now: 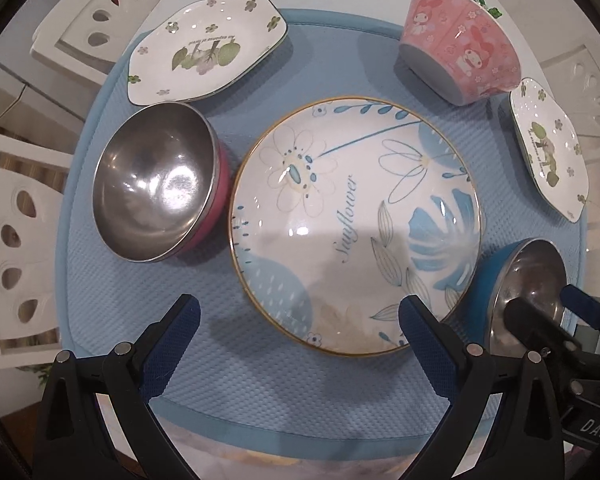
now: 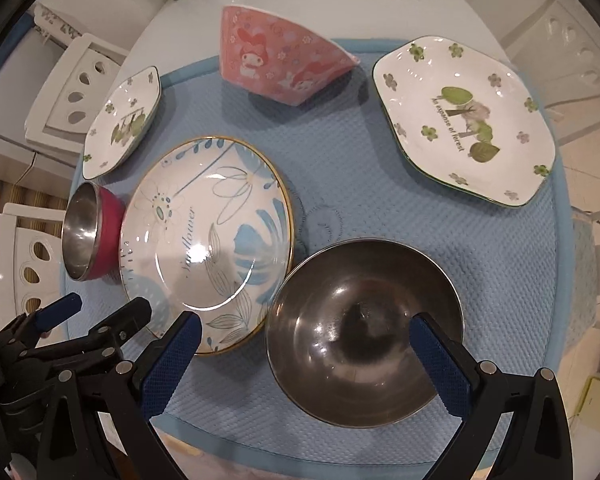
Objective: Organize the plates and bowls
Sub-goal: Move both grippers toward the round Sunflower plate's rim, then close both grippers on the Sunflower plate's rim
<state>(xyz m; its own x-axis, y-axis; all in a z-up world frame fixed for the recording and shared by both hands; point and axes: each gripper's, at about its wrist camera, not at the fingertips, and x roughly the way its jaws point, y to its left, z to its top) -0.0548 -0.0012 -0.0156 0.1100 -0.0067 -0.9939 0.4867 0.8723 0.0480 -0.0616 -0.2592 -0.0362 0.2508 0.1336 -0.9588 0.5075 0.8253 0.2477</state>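
on the mat: we see six dishes spread on a blue placemat, nothing stacked yet
centre: sunflower plate lies flat, likely the base for a stack
left side: red steel bowl stands upright, touching the sunflower plate's rim
right side: blue steel bowl stands upright just beside the plate, under our right claw
far edge: pink bowl lies tipped on its side; two hexagonal forest plates sit well apart, so we judge pairing them is part of the job
left gripper: spread wide, holding nothing, hovering over the plate's near rim, tilted down
right gripper: spread wide, empty, one finger over the blue bowl's inside, one outside its rim
guess: we read this as lining up a rim pinch on the blue bowl
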